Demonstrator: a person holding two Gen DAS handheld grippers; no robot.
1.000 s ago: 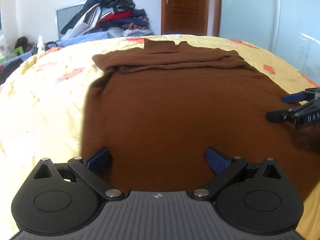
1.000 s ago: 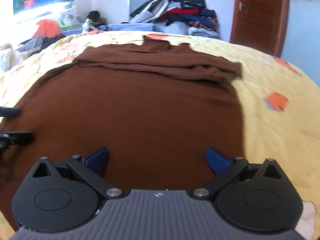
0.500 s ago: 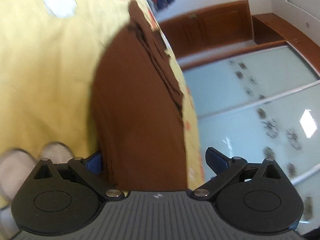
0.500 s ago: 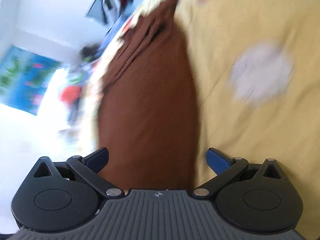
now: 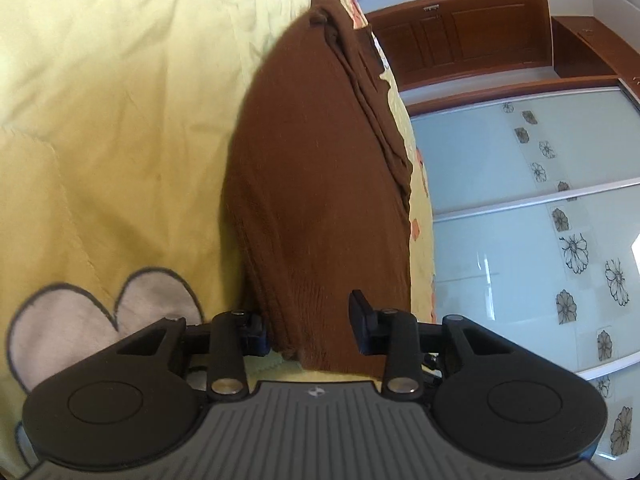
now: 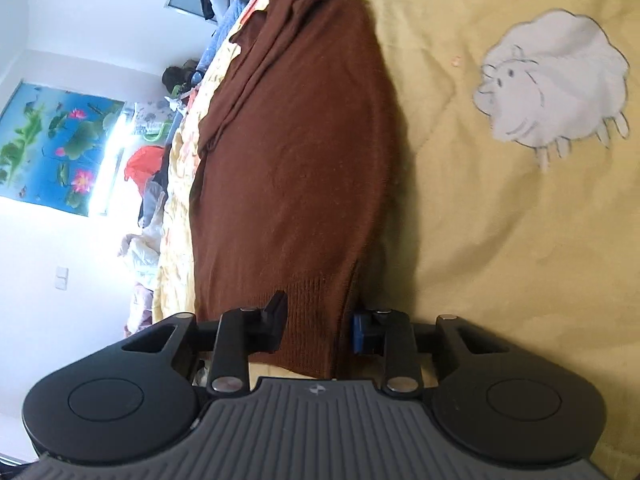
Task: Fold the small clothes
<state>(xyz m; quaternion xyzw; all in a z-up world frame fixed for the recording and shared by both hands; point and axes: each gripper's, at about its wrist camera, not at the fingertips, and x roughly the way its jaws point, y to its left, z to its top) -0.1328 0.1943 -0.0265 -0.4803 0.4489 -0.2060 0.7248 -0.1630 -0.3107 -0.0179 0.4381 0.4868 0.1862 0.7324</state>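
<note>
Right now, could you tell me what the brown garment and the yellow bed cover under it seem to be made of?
Brown garment: looks like a soft, matte fine knit, possibly wool or acrylic; ribbing shows at the hem.
Yellow bed cover: seems a quilted, matte cotton-like fabric; stitched seams, shallow puckers and a printed sheep show. The exact fibre cannot be told for either.

Both cameras sit low and close over the near hem of the brown sweater, looking along its length up the yellow bed. Each view is rolled sideways: the left wrist toward the glass wardrobe, the right toward the lotus picture. They share only the sweater and bed.
</note>
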